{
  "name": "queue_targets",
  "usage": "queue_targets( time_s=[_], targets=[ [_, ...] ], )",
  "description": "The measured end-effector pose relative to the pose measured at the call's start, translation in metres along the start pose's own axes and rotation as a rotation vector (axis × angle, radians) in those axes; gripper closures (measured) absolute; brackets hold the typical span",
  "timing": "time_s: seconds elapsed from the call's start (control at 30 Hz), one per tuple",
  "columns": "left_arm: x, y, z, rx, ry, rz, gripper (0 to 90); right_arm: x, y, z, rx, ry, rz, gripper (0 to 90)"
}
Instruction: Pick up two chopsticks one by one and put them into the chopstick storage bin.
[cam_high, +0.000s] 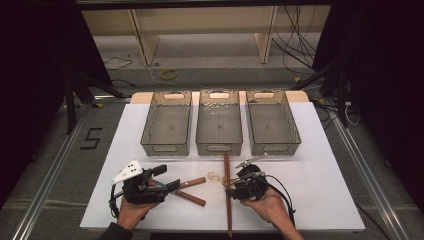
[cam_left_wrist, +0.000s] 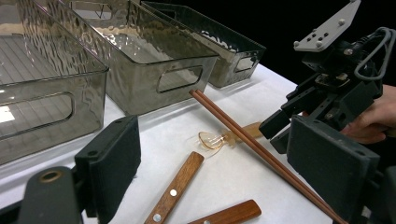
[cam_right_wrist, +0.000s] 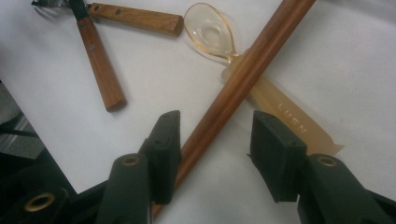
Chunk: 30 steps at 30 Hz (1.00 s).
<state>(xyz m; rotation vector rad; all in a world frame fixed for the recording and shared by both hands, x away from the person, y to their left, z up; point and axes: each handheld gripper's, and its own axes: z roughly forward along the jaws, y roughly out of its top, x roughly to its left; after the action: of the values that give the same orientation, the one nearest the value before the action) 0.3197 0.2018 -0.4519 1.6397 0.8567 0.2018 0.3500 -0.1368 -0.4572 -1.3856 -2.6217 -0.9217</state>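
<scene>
Open white bench lies to the right of the chopsticks. To their left, two wooden-handled utensils crowd the middle. Three bins wall off the far edge, and a clear spoon lies under the chopsticks.

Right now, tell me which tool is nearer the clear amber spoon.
Right. The right tool hovers just over the spoon and the chopsticks crossing it; the left tool sits off to its left, beside the wooden handles.

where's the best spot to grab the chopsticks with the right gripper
Grip the chopsticks on the near stretch of the shaft, below where they cross the clear spoon, coming from above with the jaws across the pair. They lie flat and long, and the right gripper already straddles that part.
</scene>
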Motion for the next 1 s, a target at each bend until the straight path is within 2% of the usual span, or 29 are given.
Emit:
queue_targets(
  time_s=[0.1, 0.27, 0.37, 0.77, 1.0],
  targets=[
    [0.0, 0.0, 0.0, -0.001, 0.0, -0.001, 17.0, -0.002, 0.0, 0.001, -0.002, 0.018, 0.014, 55.2],
    [0.0, 0.0, 0.0, -0.004, 0.0, 0.001, 17.1, -0.007, -0.001, 0.005, -0.009, 0.058, 0.064, 58.0],
    [0.0, 0.0, 0.0, -0.003, 0.0, 0.002, 17.1, -0.009, -0.002, 0.006, -0.007, 0.062, 0.074, 59.0],
    [0.0, 0.001, -0.001, -0.001, 0.0, 0.007, 17.1, -0.018, -0.005, 0.012, -0.042, 0.142, 0.158, 65.2],
    [0.0, 0.001, -0.001, -0.001, 0.0, 0.008, 17.1, -0.023, -0.008, 0.016, -0.038, 0.165, 0.196, 66.5]
  ],
)
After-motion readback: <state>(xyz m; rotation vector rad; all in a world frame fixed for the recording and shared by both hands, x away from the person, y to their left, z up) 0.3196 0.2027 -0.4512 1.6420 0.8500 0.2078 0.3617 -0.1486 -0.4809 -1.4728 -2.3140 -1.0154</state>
